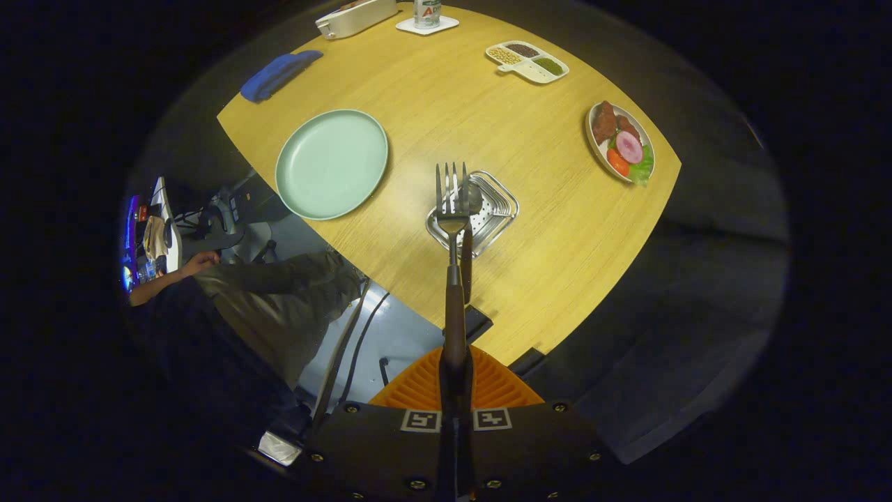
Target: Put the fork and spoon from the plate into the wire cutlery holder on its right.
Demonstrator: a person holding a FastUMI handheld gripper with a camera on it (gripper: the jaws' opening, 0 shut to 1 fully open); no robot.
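Note:
My gripper (456,366) is shut on the dark handle of a metal fork (453,209). The fork is held high above the wooden table (488,125), tines pointing away from me. Its head hangs over the square wire cutlery holder (496,209). A spoon (467,268) stands in that holder, its dark handle rising toward me just right of the fork and its bowl partly hidden behind the tines. The pale green plate (332,163) lies left of the holder with nothing on it.
Beyond the plate lie a blue cloth (279,74), a white case (355,17) and a can on a coaster (427,21). A three-part dish of seeds (527,61) and a dish of food (620,141) sit right of the holder. A person (230,293) sits left of the table; cables run on the floor.

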